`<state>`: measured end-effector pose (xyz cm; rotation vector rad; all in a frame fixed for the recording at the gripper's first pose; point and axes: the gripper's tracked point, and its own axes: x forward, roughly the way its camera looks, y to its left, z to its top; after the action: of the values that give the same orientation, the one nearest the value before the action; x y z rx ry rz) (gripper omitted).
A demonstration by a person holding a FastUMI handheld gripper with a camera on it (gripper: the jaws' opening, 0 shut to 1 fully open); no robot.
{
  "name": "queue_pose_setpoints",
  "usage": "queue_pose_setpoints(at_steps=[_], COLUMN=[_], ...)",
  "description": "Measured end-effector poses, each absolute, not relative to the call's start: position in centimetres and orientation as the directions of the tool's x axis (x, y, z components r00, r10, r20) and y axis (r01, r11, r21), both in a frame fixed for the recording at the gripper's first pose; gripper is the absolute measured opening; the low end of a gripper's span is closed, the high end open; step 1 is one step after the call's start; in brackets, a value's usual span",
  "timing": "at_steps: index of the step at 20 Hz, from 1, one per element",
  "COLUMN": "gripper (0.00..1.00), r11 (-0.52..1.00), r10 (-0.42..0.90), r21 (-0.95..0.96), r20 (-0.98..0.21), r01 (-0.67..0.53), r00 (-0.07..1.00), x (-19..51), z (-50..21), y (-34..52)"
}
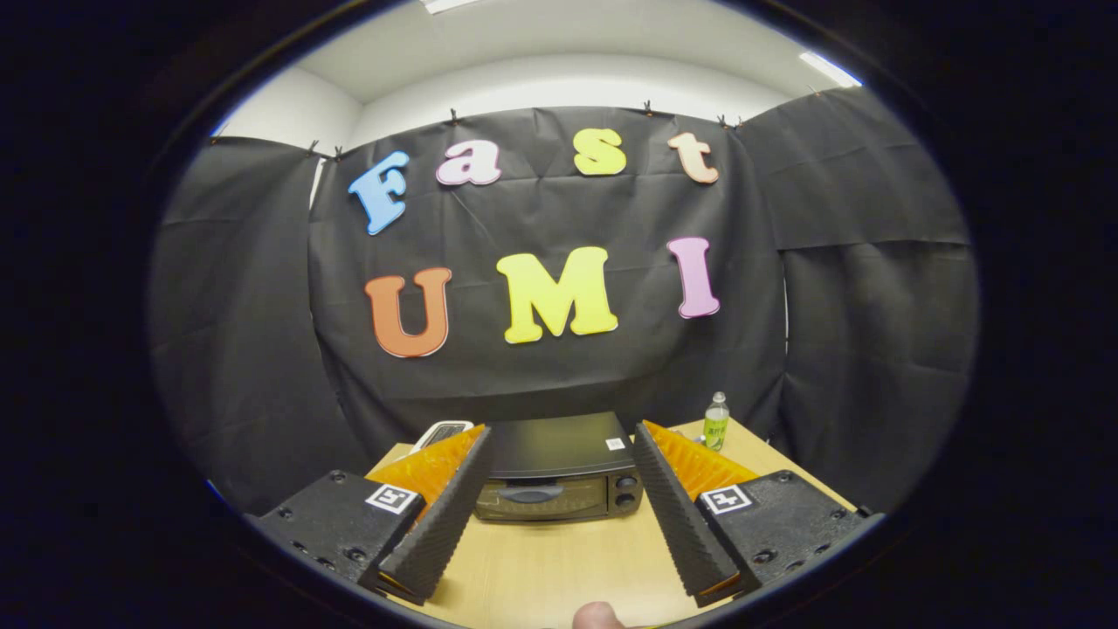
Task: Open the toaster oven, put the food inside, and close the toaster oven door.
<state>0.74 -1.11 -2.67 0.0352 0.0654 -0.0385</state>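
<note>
Ahead, boxy black toaster oven [559, 472] on smooth wooden table [559, 568], door closed; tool [559, 445] released, ribbed fingers [445, 515] spread.

The gripper view looks forward between its fingers [454, 498], low over the table [559, 568], facing the toaster oven [559, 476].

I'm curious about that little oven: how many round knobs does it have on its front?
2. Both sit on the right end of the toaster oven front, one knob above the other, beyond the open fingers. Others may be hidden.
</note>
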Motion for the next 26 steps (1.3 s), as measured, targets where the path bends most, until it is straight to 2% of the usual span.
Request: queue_pose_setpoints(at_steps=[5, 12, 20, 26], gripper=[1.0, 1.0, 1.0, 1.0], r11=[1.0, 0.999, 0.999, 1.0], r10=[-0.013, 0.028, 0.034, 0.016], r21=[0.027, 0.047, 0.035, 0.001], r20=[-0.09, -0.138, -0.242, -0.318], r01=[0.015, -0.022, -0.027, -0.017], r00=[0.996, 0.99, 0.97, 0.948], x=[3.0, 10.4, 20.2, 23.6], z=[-4.0, -8.4, -17.4, -22.6], y=[-0.5, 0.8, 2.1, 3.0])
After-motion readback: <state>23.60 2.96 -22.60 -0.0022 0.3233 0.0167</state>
